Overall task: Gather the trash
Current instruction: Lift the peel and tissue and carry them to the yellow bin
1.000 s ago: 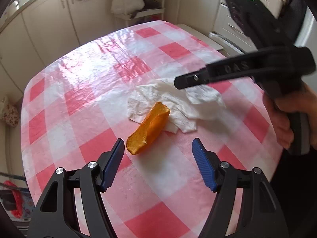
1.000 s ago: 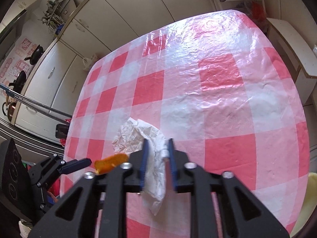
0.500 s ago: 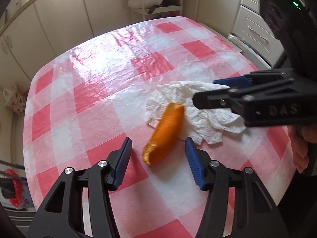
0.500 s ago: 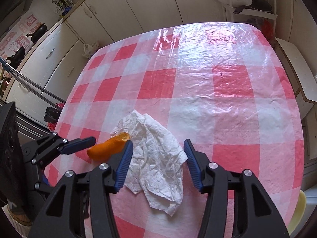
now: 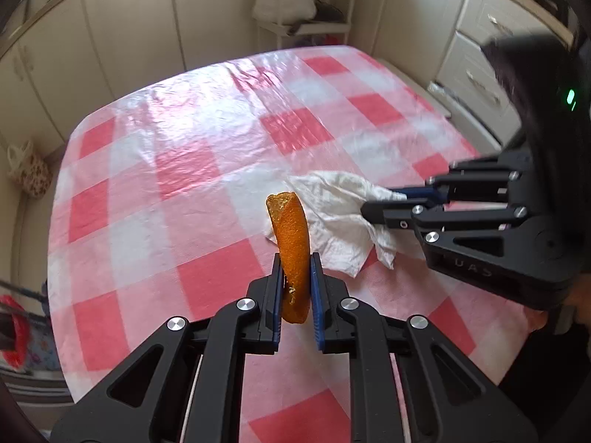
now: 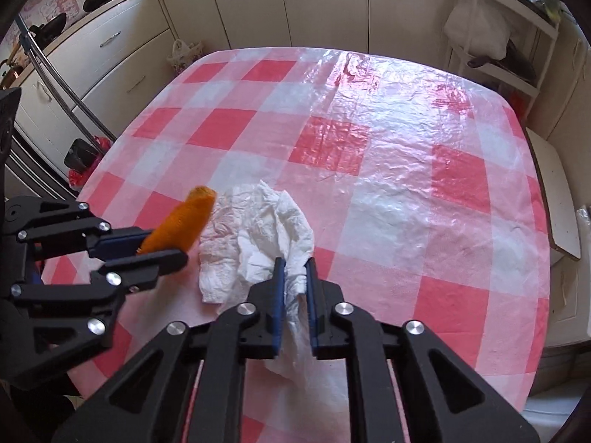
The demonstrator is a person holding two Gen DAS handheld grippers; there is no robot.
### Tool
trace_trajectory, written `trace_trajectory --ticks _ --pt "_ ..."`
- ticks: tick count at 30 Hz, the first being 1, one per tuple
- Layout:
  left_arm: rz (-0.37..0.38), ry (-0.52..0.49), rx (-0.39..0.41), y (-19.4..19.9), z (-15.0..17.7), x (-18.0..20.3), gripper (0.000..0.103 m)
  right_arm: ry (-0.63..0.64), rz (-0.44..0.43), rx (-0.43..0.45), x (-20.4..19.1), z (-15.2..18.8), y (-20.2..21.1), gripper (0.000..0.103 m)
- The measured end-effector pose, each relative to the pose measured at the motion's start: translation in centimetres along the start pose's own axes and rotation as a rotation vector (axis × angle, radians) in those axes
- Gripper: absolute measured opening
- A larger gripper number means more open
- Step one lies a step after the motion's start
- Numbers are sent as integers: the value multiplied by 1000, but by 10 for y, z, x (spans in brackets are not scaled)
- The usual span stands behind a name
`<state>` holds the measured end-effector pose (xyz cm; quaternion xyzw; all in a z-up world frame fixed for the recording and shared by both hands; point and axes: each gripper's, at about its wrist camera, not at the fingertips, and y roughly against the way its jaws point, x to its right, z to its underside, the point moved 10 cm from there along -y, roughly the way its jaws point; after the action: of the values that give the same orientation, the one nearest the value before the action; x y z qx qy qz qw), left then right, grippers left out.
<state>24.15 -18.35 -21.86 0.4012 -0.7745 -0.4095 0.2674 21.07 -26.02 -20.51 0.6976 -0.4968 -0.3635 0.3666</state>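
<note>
Left wrist view: the left gripper [image 5: 297,269] has just closed its blue pads onto a curved strip of orange peel [image 5: 291,243], pinched upright over the red-and-white checked plastic tablecloth [image 5: 177,170]. The right gripper [image 6: 293,277], embossed "UAS", has just clamped the crumpled white paper napkin [image 6: 269,229] right beside it.

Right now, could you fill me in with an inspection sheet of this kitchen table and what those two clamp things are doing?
Surface: table, red-and-white checked plastic cover.
Job's things: orange peel; crumpled tissue.
Clutter: nothing seen.
Grippers: left gripper has just been closing, fingers now pinching the peel; right gripper shut on the tissue.
Cables: nothing seen.
Surroundings: cream cabinets, shelf rack with bags, pans on the counter.
</note>
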Motion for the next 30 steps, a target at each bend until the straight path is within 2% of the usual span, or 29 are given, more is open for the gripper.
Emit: trace_trajectory --ticks 4,11,13,15,17,19,24,30 --pt "-4 62 74 32 -5 -10 13 -82 -23 85 6 -7 25 7" --pt "-6 213 244 93 -10 -28 13 -247 -45 342 22 2 105 7" --pt "-23 232 289 110 -6 -28 13 -262 -50 426 21 2 131 7" --pt "-43 241 331 124 -4 -26 13 -236 -12 488 18 7 147 7" --pt "-67 246 360 132 -3 -24 13 -272 -56 539 16 9 154 7" --pt "-88 251 376 136 1 -24 13 -337 -106 572 19 5 155 7" --pt "-130 242 393 137 -1 -24 13 -301 -84 615 16 -3 165 7" --pt "-150 197 418 141 -6 -14 13 -347 -94 647 29 6 177 7"
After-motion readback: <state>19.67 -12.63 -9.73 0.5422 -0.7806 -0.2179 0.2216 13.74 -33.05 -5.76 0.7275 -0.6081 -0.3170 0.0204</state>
